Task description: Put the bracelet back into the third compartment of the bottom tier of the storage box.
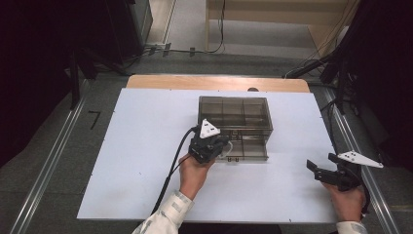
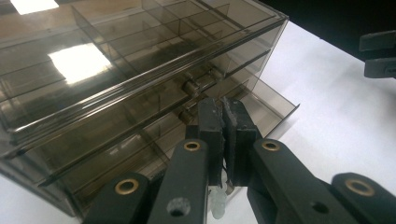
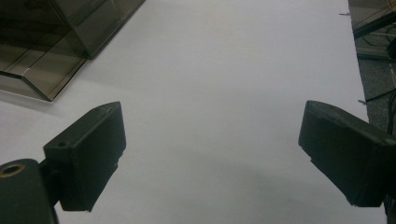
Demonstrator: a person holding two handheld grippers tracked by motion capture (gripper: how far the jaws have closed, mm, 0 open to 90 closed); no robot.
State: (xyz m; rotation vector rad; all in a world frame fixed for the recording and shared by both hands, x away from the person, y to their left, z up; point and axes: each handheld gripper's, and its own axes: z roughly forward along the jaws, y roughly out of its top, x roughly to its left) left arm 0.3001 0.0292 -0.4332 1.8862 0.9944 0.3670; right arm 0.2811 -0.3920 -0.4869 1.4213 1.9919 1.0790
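On the white table [image 1: 136, 146], the left gripper [image 1: 220, 145] is pinching its jaws tight on the handle of the smoky transparent plastic drawer box [image 1: 234, 117] at centre; further right, the right gripper [image 1: 316, 171] is hovering near the table's edge, jaws spread wide and empty.

Left tool [image 1: 214, 146] jaws pressed together, arm extended forward; right tool [image 1: 319, 171] jaws wide apart, held low.
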